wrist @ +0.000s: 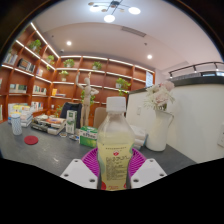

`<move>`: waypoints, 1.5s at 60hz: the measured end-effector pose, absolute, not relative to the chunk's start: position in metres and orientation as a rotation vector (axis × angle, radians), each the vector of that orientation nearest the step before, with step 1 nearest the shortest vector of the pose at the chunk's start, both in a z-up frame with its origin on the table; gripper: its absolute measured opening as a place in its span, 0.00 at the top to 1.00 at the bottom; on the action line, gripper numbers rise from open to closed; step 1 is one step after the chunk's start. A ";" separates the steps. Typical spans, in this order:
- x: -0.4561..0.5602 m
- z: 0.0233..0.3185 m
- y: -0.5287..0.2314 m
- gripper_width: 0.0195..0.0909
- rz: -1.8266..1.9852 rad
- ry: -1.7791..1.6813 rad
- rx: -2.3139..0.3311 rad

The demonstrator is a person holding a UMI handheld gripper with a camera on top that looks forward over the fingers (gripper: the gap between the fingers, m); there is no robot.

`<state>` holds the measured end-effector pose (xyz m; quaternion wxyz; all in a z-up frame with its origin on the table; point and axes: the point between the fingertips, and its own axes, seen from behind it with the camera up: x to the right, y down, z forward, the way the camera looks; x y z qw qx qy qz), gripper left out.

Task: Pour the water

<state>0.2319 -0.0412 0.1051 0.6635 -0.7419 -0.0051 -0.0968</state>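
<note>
A clear plastic bottle [115, 145] with a white cap, a red-and-green label and pale liquid inside stands upright between my fingers. My gripper [114, 165] is shut on the bottle, with both magenta pads [93, 163] pressed against its sides. The bottle is lifted above the dark countertop [40, 155]. Its lower part is hidden below the fingers. A clear cup [15, 125] stands far off to the left on the counter.
A white vase [157, 132] with flowers stands just right of the bottle. Boxes and small cartons [62, 122] sit on the counter to the left, with a red lid [31, 140] nearby. Lit wooden shelves [90, 80] line the back wall.
</note>
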 end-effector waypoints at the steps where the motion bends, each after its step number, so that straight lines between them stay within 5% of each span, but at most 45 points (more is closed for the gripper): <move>1: 0.229 0.104 -0.041 0.82 -0.227 -0.021 -1.685; 23: 0.077 0.132 0.017 0.82 -0.635 -0.543 -1.684; 44: -0.096 0.181 0.072 0.82 -1.218 -1.181 -1.222; 68: -0.187 0.192 0.093 0.80 -1.673 -1.605 -0.680; 90: -0.190 0.187 0.093 0.80 -1.713 -1.638 -0.635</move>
